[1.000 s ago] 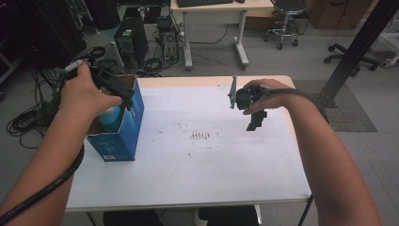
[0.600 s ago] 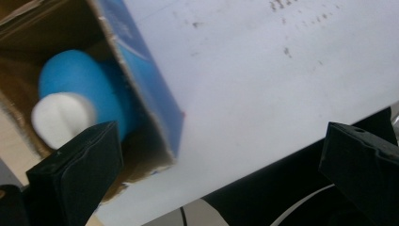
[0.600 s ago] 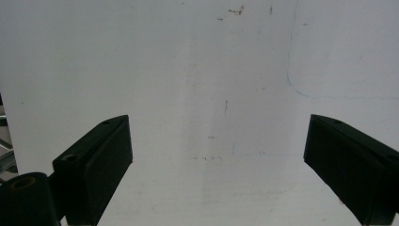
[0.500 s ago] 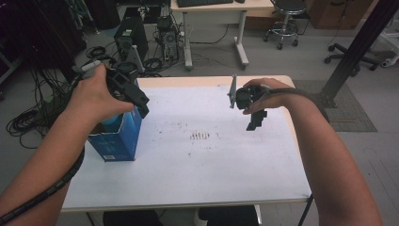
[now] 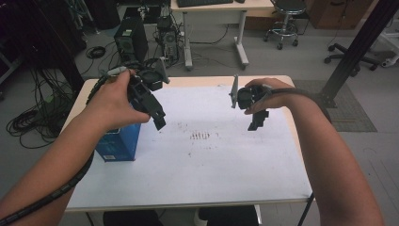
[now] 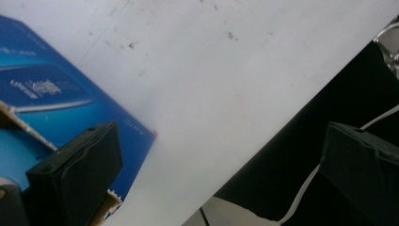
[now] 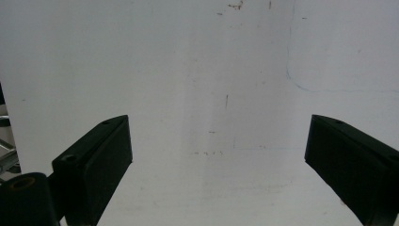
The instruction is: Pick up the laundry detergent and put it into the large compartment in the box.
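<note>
Fingers on both tools are spread wide and grasp nothing. Your left gripper (image 5: 157, 120) hangs above the white table top (image 5: 211, 169), its black jaws pointing down and to the near right. In the left gripper view the jaws stand far apart, with bare table and the table's edge between them.

Your right gripper (image 5: 256, 123) is held over the far right part of the table, jaws aimed down at the surface. Its own view shows both jaws parted with only scuffed white table (image 7: 211, 94) between them.

Item under inspection: the blue cardboard box (image 5: 120, 143), upright and open at the top, standing at the left side of the table near its left edge. In the left gripper view a blue printed face of the box (image 6: 61, 103) lies beside and partly behind the jaw at that picture's left. The torn brown rim of its opening shows at the lower left.

Finding: the box lies to the left of and below your left gripper, just beside it. It stands well apart from your right gripper, across the middle of the table. Your left hand (image 5: 115, 96) is plainly the nearer. I judge that any return to the box falls to the left tool, swung back leftward and down toward the opening. What is in the box cannot be told.
</note>
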Available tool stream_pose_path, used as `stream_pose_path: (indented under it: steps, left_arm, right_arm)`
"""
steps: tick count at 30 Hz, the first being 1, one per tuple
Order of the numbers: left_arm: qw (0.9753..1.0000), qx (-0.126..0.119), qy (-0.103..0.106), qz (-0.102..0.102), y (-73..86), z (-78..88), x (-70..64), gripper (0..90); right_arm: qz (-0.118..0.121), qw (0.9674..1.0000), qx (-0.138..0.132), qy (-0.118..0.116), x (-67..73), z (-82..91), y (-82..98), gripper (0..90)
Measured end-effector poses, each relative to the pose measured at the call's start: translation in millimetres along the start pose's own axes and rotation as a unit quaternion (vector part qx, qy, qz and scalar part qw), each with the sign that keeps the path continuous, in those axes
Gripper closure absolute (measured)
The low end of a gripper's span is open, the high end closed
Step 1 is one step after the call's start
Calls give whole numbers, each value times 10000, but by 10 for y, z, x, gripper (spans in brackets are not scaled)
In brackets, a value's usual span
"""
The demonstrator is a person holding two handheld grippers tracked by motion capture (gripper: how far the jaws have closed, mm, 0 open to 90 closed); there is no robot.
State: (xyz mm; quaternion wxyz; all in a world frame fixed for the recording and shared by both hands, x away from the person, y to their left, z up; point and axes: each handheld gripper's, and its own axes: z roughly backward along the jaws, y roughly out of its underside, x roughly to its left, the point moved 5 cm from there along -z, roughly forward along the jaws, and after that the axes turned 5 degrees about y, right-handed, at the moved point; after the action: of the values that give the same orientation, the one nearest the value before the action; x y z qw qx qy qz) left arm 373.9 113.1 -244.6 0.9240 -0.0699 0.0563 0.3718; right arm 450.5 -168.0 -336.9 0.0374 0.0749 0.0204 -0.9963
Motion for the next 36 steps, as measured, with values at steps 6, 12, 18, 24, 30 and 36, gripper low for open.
stream_pose_path:
  steps: [6, 12, 18, 24, 30, 36]
  left_arm:
    - [9988, 86, -21, -476, -11, -52, -72, 2]
    - [9944, 241, 38, -1030, -10, -146, -172, 2]
    - [9915, 329, 105, -1254, 11, -195, -215, 2]
    - [9916, 423, 52, -1219, 34, -225, -191, 2]
    - [9915, 396, 90, -1233, 63, -245, -164, 2]
    - [9896, 434, 153, -1360, 80, -290, -174, 2]
  right_arm:
    - [8, 10000, -1, 19, -6, 7, 22, 80]
    - [11, 10000, -5, 15, -1, 8, 9, 78]
    - [-1, 10000, 14, 12, 3, 9, 7, 77]
    - [-7, 10000, 0, 43, 3, 21, 6, 75]
    - [-28, 10000, 17, 54, 7, 26, 10, 73]
    - [-24, 10000, 17, 61, 8, 34, -4, 72]
